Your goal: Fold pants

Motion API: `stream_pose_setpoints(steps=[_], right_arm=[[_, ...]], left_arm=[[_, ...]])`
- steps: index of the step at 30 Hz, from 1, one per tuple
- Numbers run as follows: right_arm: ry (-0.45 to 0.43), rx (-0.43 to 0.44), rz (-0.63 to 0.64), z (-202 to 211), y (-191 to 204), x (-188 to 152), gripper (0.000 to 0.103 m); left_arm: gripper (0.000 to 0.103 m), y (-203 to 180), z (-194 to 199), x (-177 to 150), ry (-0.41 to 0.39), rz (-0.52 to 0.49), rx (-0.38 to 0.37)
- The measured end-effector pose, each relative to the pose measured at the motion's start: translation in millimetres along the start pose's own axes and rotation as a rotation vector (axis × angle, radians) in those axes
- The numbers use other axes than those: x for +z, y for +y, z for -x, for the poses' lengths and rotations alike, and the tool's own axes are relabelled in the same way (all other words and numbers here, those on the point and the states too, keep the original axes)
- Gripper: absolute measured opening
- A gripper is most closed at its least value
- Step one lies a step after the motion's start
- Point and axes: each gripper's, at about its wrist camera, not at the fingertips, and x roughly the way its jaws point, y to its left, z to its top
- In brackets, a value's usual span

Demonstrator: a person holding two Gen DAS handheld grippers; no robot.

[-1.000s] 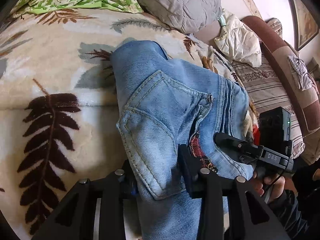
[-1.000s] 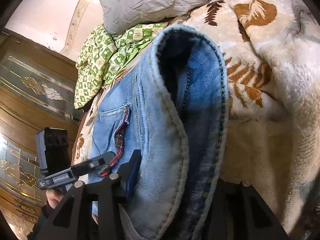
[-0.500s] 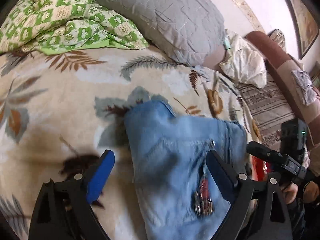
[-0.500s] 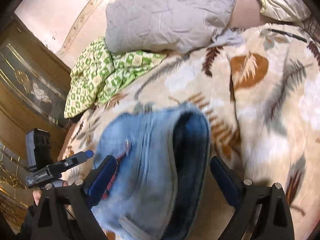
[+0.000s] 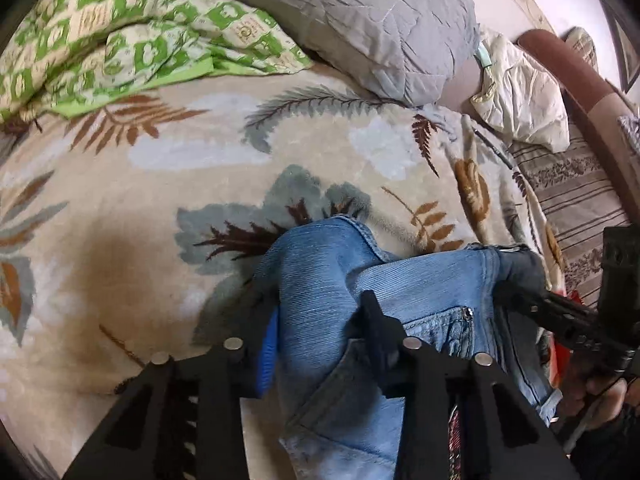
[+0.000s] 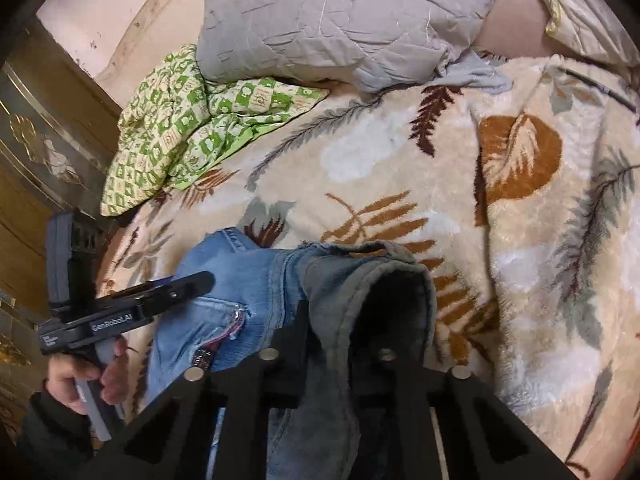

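Light blue jeans (image 5: 400, 300) lie bunched on a leaf-patterned blanket (image 5: 160, 200) on a bed. My left gripper (image 5: 320, 320) is shut on a fold of the jeans near a back pocket. My right gripper (image 6: 344, 320) is shut on the jeans' thick waistband edge (image 6: 360, 276), whose dark inside faces the camera. Each gripper shows in the other's view, the right one (image 5: 560, 312) at the jeans' right side, the left one (image 6: 160, 292) at their left side.
A grey quilted pillow (image 5: 360, 20) and a green checked cloth (image 5: 120, 40) lie at the head of the bed. A crumpled cream cloth (image 5: 520, 92) and a striped sofa (image 5: 580, 192) stand to the right. A wooden cabinet (image 6: 32, 160) stands on the left.
Both grippers opened and pulled back half a second ago. Now both are shut again on the jeans, nearer the waistband, and the jeans sit lower in both views.
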Motion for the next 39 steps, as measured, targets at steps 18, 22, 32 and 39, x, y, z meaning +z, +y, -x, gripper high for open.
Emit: stream_pose_setpoints(steps=[18,22,32,39], right_arm=[[-0.165,-0.120,-0.014,93,20,-23,0.103],[-0.250,-0.241,0.004,136,48,-40,0.103],[-0.408,-0.432,0.055,216,101,-102,0.103],[-0.361,-0.469,0.051,212,114,-158,0.103]], left_arm=[[0.103,-13,73,-42,-0.146,0.012,0.144],[0.103,-41,121,-69,-0.240,-0.052,0.197],[0.103,-99,207,-143,-0.458,-0.124,0.319],[0.103,-99,211,-197,-0.466,-0.057,0.373]])
